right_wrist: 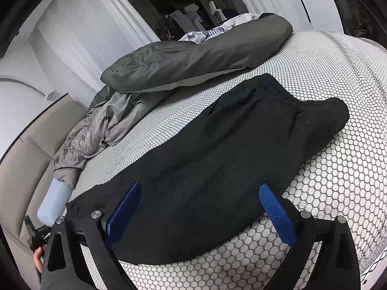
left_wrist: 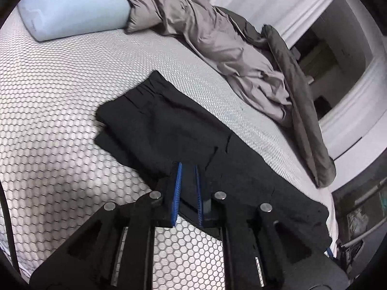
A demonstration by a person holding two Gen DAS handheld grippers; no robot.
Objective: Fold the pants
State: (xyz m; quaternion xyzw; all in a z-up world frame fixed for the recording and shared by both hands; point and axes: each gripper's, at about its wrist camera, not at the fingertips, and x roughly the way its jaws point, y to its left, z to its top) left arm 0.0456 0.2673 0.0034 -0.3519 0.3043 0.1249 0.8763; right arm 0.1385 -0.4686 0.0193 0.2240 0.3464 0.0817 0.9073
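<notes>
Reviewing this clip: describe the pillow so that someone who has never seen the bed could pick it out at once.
Start at the bed with its white honeycomb-patterned cover. Beyond the black pants, the pillow lies beside the crumpled grey duvet. It is the only pale blue, smooth, blocky thing there.

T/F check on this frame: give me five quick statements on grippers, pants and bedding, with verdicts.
1. The left gripper is shut on the black fabric pants. True.
2. The right gripper is shut. False: its jaws are wide open over the pants.
3. The pants lie on a white hexagon-patterned mattress. True.
4. The crumpled grey duvet covers the pants. False: it lies apart.
5. The pale blue pillow is red. False.
</notes>
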